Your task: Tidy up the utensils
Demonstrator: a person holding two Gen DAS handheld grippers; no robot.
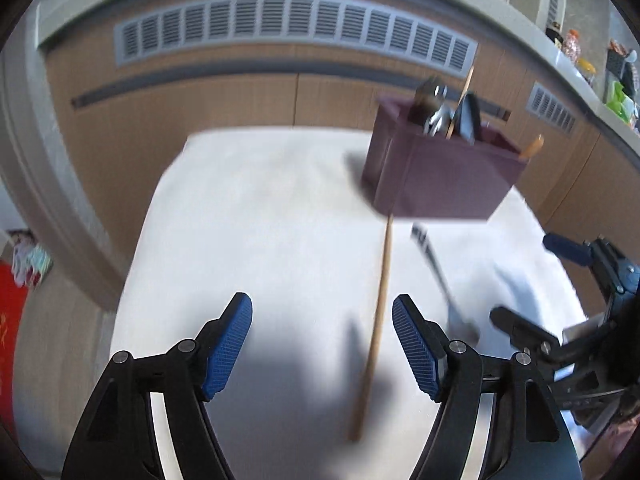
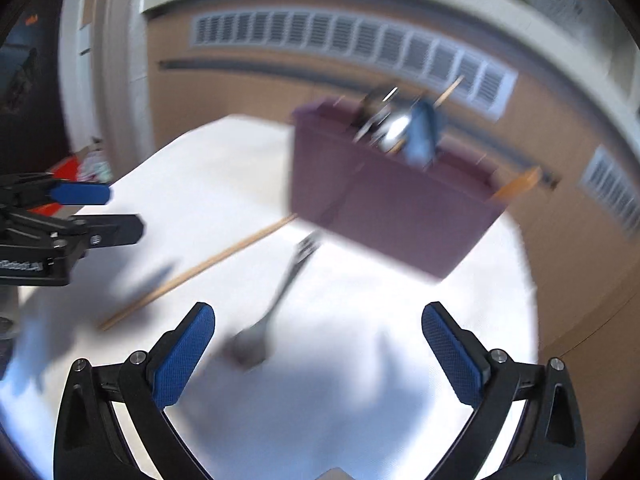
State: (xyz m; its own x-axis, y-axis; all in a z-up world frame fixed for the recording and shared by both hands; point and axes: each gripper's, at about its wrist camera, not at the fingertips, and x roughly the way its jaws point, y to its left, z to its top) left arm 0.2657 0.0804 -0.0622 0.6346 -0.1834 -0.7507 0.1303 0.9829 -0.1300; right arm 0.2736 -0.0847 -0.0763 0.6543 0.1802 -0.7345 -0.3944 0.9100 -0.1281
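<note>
Left wrist view: left gripper [image 1: 322, 322] spread, nothing between its pads; wooden chopstick [image 1: 376, 332] lying on white table [image 1: 240, 220] between the fingers, nearer the right one; metal spoon [image 1: 444, 284] beside it; maroon utensil box [image 1: 444, 172] beyond, holding cutlery. Countertop clutter [image 1: 580, 56] shows only here.

Right wrist view: right gripper [image 2: 318, 330] spread wide, empty; spoon [image 2: 272, 312] on the table ahead of it; chopstick [image 2: 200, 268] to the left; box [image 2: 392, 204] behind, blurred.

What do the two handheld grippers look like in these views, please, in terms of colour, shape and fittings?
The left gripper and the right gripper look alike: black angular linkage frames with cut-out openings, round silver pivot pins at the joints, and jaws faced with blue cross-hatched textured pads. No cables, sleeves or hands show.
</note>
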